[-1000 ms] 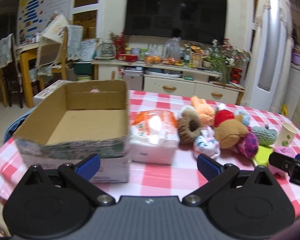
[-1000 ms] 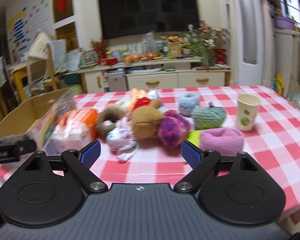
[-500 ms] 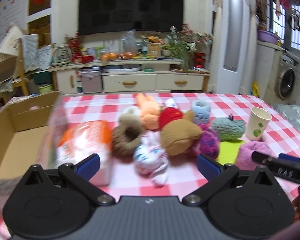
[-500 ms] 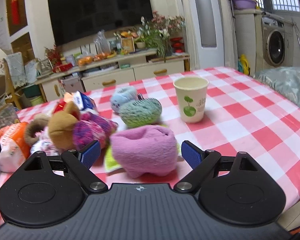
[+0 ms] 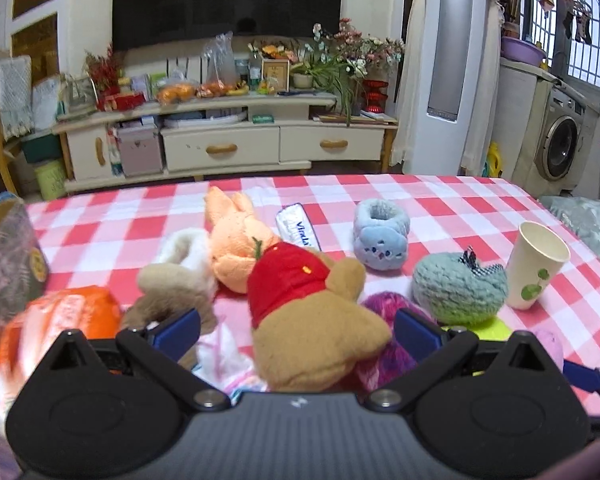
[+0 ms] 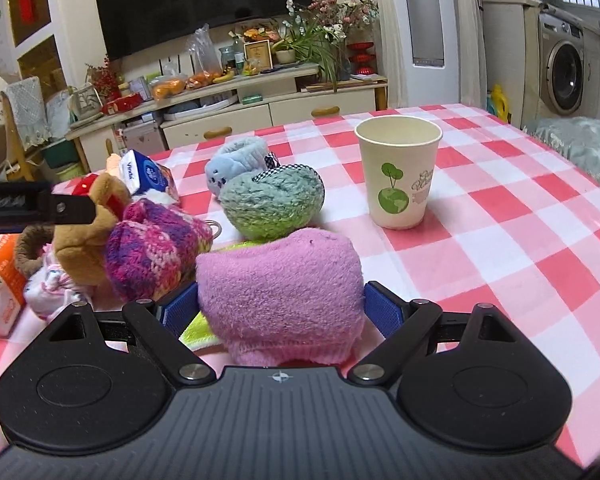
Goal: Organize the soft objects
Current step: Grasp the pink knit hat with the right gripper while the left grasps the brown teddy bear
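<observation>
On a red-and-white checked worktop, the right gripper sits spread wide around a fuzzy pink sock, its blue pads just beside the sock's sides without squeezing it. The left gripper is also released, its jaws apart on either side of a tan plush bear in a red shirt. Behind lie a teal knitted bootie, a pale blue slipper and an upright paper cup.

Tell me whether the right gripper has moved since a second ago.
Yes. The right gripper advanced toward the paper cup and now straddles the pink sock.
</observation>
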Available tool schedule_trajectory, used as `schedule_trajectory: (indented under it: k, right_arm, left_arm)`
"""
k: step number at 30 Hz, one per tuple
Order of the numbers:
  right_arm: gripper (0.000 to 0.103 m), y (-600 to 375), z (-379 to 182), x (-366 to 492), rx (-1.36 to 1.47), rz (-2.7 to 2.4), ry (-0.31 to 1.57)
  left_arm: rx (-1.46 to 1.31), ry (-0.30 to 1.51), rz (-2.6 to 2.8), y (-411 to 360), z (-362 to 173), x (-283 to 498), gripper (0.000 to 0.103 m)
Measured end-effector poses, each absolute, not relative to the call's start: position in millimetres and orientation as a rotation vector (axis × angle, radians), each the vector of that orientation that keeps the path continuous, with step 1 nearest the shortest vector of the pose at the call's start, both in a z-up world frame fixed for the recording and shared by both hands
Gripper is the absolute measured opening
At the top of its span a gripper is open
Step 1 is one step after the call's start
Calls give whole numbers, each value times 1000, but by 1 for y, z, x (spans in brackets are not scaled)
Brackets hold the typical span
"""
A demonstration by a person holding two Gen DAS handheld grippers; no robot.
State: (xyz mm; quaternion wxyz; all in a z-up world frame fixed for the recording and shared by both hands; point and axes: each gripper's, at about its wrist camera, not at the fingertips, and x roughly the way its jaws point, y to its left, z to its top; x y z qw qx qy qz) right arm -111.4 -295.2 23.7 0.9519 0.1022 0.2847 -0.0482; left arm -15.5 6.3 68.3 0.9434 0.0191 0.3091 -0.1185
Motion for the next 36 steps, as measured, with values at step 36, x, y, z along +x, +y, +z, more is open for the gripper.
schedule_trajectory:
  k: [36]
  right_arm:
    - [103, -286, 39, -95, 134, -107, 505]
  left_arm:
    - [-109, 610, -251, 56, 102, -4, 74]
